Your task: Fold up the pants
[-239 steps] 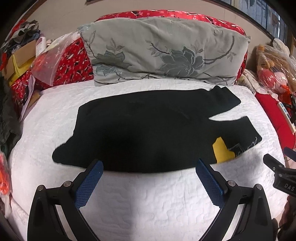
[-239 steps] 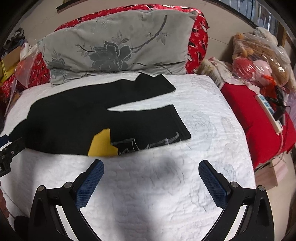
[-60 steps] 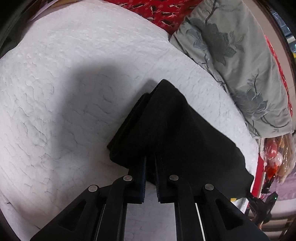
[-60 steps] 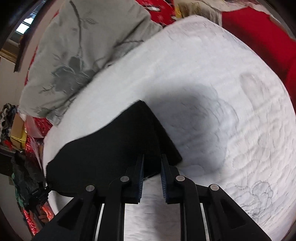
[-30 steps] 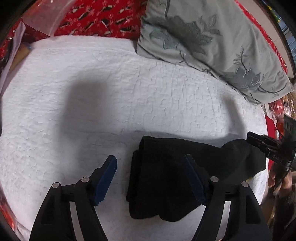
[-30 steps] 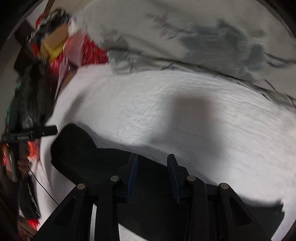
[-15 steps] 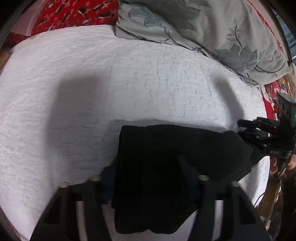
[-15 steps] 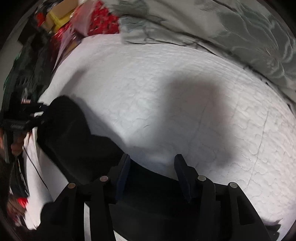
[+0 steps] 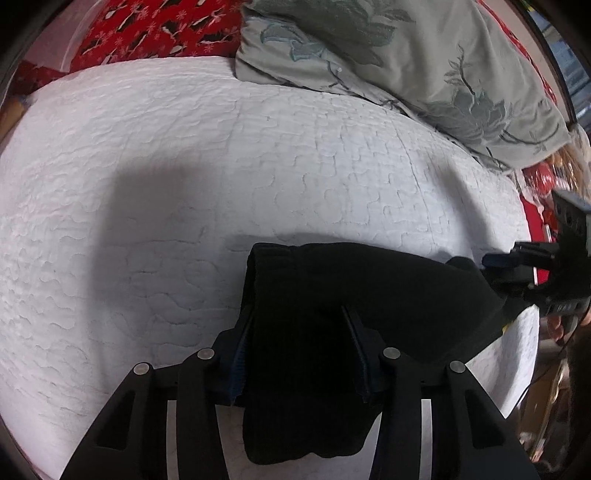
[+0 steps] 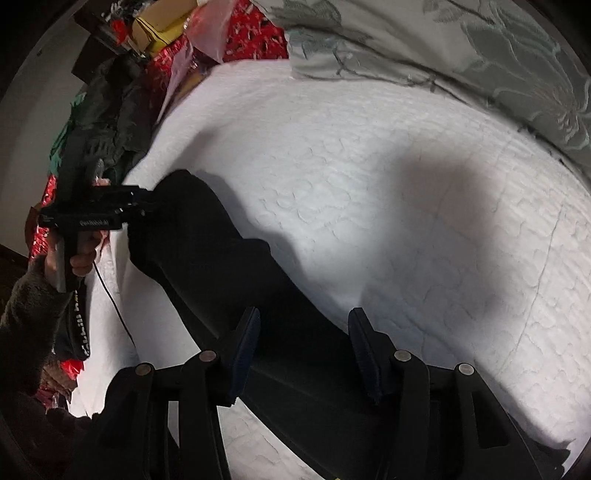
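The black pants (image 9: 354, 295) lie folded into a long band near the front edge of the white quilted bed (image 9: 221, 166). My left gripper (image 9: 301, 345) is partly open, its jaws straddling the band's left end, the cloth between the fingers. My right gripper (image 10: 303, 343) is partly open too, its jaws straddling the right end of the pants (image 10: 221, 266). The right gripper also shows at the right of the left wrist view (image 9: 498, 264), at the pants' far end. The left gripper shows at the left of the right wrist view (image 10: 147, 199), touching the other end.
A grey floral pillow (image 9: 406, 66) leans on a red patterned cushion (image 9: 155, 33) at the head of the bed. Boxes, bags and dark clothes (image 10: 110, 92) pile up beside the bed's left side. Red items (image 9: 535, 184) crowd the right side.
Both grippers let go of the pants' ends and opened after the fold. In the last second the left gripper's jaws narrowed around the band's end, and the right gripper's widened a little.
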A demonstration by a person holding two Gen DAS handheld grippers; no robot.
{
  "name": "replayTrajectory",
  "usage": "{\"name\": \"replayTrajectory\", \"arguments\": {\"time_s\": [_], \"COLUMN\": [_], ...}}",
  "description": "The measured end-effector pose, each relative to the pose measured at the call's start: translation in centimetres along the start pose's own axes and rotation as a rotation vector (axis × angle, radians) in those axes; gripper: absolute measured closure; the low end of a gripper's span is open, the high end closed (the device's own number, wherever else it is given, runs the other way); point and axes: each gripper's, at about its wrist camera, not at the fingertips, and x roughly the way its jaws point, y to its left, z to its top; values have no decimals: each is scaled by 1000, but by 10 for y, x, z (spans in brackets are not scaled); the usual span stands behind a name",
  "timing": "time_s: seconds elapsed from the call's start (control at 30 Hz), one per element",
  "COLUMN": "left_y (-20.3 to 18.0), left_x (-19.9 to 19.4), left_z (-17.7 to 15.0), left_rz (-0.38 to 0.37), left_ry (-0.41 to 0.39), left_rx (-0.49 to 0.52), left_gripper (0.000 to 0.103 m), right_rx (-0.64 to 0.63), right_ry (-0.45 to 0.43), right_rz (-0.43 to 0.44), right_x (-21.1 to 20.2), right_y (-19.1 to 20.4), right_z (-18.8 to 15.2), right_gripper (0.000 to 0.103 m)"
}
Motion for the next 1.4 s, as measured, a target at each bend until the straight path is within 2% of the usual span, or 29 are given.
{"name": "replayTrajectory", "arguments": {"time_s": [0.03, 0.1, 0.13, 0.17, 0.23, 0.3, 0.37, 0.47, 0.57, 0.6, 0.63, 0.67, 0.73, 0.77, 0.87, 0.93, 1.0, 1.03, 1.07, 1.1, 1.13, 1.17, 1.23, 1.27, 1.3, 1.37, 1.4], "left_y": [0, -2, -4, -5, -9, -12, -14, -19, -13, -9, -4, 0, 12, 16, 19, 14, 7, 2, -1, -3, -4, -4, -4, -5, -7, -6, -7], "left_x": [-1, 0, 1, 0, -3, -11, -8, -2, -7, -12, -16, -21, -26, -28, -28, -24, -21, -18, -15, -14, -15, -21, -39, -48, -47, -29, -18], "left_z": [0, -1, -1, -1, 1, 4, 6, 0, -5, -7, -7, -8, -7, -7, -13, -20, -26, -30, -30, -31, -30, -29, -29, -30, -32, -36, -40], "left_rz": [4, 37, 49, 63, 90, 133, 145, 169, 120, 97, 79, 58, 33, 25, -10, -15, 13, 73, 90, 114, 121, 121, 101, 119, 166, 186, 200], "left_ry": [-5, -17, -19, -23, -36, -95, -89, -76, -74, -78, -82, -89, -96, -98, -59, -21, -9, -13, -8, -2, -7, -29, -109, -170, -187, -114, -75], "left_rx": [-2, -5, -1, -8, -15, -11, -14, 19, -3, -21, -28, -43, -65, -79, -71, -24, 30, 70, 92, 101, 97, 84, 56, 71, 98, 105, 115], "left_gripper": [59, 67, 69, 73, 75, 75, 75, 75, 70, 66, 64, 60, 46, 36, 33, 33, 37, 44, 66, 70, 72, 77, 77, 77, 77, 77, 76], "right_rx": [-11, -66, -87, -122, -160, -132, -54, -22, -2, 27, 53, 73, 95, 85, 45, 21, -12, -34, -68, -105, -123, -144, -179, -182, -154, -95, -89], "right_ry": [6, 14, 16, 13, -5, -66, -126, -118, -114, -126, -142, -156, -175, -178, -152, -111, -71, -63, -58, -51, -45, -36, -50, -90, -137, -163, -147], "right_rz": [-18, -86, -106, -129, -200, -237, -200, -200, -240, -213, -175, -140, -74, -67, -67, -60, -56, -67, -103, -131, -137, -157, -211, -229, -220, -183, -190], "right_x": [3, 8, 10, 10, 6, -5, -15, -11, -7, -8, -10, -11, -8, -6, 11, 26, 41, 47, 51, 53, 54, 54, 48, 40, 31, 29, 35], "right_y": [2, 10, 13, 18, 22, 16, 6, 1, 0, -2, -3, -4, 1, 5, 22, 31, 41, 47, 54, 60, 64, 69, 76, 79, 76, 67, 65], "right_z": [0, 0, 0, 0, 4, 12, 18, 19, 21, 23, 23, 24, 28, 31, 42, 48, 52, 52, 52, 52, 51, 53, 54, 56, 58, 62, 62], "right_gripper": [52, 68, 82, 89, 100, 101, 101, 97, 93, 91, 82, 69, 52, 50, 50, 50, 50, 52, 60, 66, 80, 83, 87, 94, 94, 94, 94]}}
